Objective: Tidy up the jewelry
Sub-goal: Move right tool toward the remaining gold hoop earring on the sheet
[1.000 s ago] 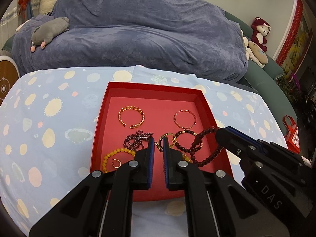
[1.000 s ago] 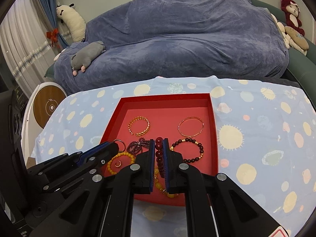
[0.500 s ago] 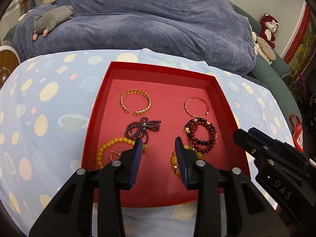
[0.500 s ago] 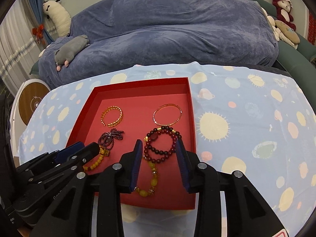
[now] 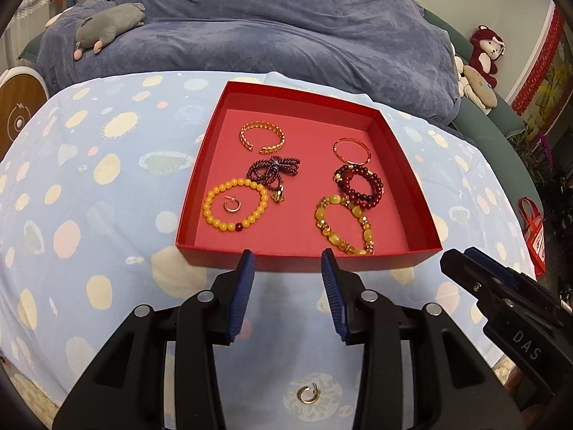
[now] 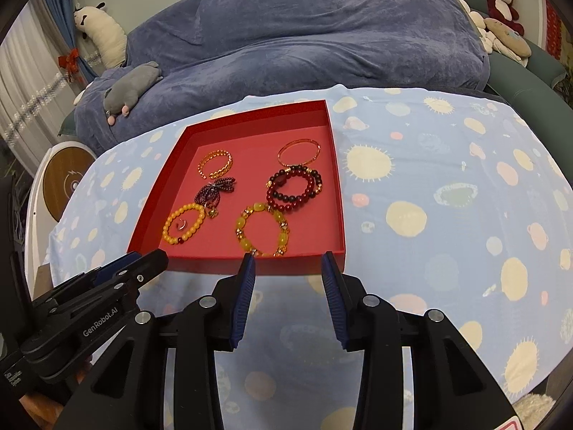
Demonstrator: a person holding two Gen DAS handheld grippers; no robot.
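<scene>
A red tray [image 5: 401, 165] [image 6: 336, 193] on the spotted cloth holds several bracelets: a gold cuff [image 5: 262, 137], a thin gold bangle [image 5: 351, 150], a dark purple bead bundle [image 5: 275, 171], a dark red bead bracelet [image 5: 360, 186] [image 6: 294, 188], a yellow bead bracelet [image 5: 234, 209] around a small hoop earring [image 5: 232, 204], and a yellow stone bracelet [image 5: 344, 224] [image 6: 261, 229]. Another gold hoop earring [image 5: 308, 394] lies on the cloth under my left gripper [image 5: 287, 261]. Both grippers are open and empty, just in front of the tray; the right gripper [image 6: 288, 263] is at its right front.
A sofa under a blue cover [image 5: 286, 28] stands behind the table, with a grey plush toy [image 5: 107, 25] and other plush toys [image 5: 483, 50] on it. A round white and wood device [image 5: 18, 107] stands at left. The cloth-covered table extends right [image 6: 447, 197].
Both grippers opened, let go of the jewelry into the tray, and pulled back toward the front edge. The dark red bracelet now lies in the tray.
</scene>
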